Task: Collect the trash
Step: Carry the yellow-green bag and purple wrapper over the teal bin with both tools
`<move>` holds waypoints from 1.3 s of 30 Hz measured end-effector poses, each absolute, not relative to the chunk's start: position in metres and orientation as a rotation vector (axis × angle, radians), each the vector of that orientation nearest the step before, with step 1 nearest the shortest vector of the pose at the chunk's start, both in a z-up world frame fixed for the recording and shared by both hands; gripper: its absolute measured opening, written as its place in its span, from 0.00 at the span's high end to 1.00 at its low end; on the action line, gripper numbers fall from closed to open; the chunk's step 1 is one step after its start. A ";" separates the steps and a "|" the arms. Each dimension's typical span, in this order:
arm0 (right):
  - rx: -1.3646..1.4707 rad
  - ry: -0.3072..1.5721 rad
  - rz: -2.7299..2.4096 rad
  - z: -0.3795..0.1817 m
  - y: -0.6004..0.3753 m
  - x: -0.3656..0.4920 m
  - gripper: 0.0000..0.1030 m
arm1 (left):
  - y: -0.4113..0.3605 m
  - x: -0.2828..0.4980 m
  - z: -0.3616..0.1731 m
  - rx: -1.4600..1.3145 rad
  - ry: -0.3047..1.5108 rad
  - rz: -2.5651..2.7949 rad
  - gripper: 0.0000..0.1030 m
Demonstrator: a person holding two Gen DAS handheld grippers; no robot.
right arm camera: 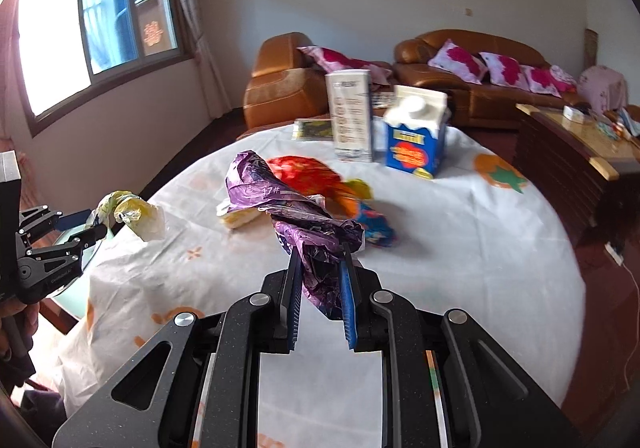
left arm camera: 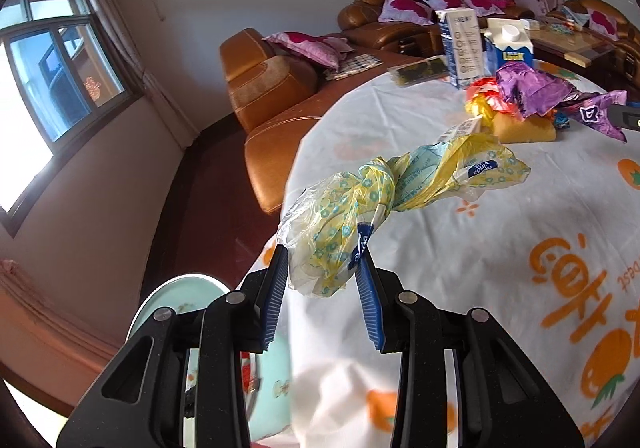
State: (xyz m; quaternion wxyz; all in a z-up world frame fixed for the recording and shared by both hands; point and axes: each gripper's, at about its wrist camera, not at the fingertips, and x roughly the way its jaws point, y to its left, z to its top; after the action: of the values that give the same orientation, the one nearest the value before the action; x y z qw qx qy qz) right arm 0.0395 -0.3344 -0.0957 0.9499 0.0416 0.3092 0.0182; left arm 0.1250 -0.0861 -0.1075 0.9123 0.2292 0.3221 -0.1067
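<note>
My left gripper is shut on a knotted yellow-green plastic wrapper. The wrapper's far end trails over the white tablecloth. In the right wrist view this gripper is at the table's left edge, with the same wrapper bunched at its tips. My right gripper is shut on a crumpled purple foil wrapper, which stretches away towards the table's middle. The left wrist view shows the purple wrapper at the far right.
A round table with an orange-print cloth holds a red-orange wrapper, a yellow spongy block, a small blue wrapper and two cartons. A teal round seat stands below the table's edge. Brown sofas lie beyond.
</note>
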 end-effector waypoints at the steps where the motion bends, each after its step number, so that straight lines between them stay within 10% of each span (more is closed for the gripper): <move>1: 0.080 0.630 0.049 -0.095 -0.329 0.042 0.83 | -0.081 0.125 -0.107 0.467 0.665 -0.208 0.66; 39: -0.128 0.641 0.376 -0.088 -0.165 0.123 0.83 | 0.064 0.110 -0.107 0.411 0.712 0.103 0.66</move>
State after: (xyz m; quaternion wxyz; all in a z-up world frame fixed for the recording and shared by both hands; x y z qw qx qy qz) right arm 0.1229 -0.1648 -0.0879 0.9298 -0.0623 0.3128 0.1837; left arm 0.1102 0.0635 -0.1070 0.9155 0.1996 0.3458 0.0503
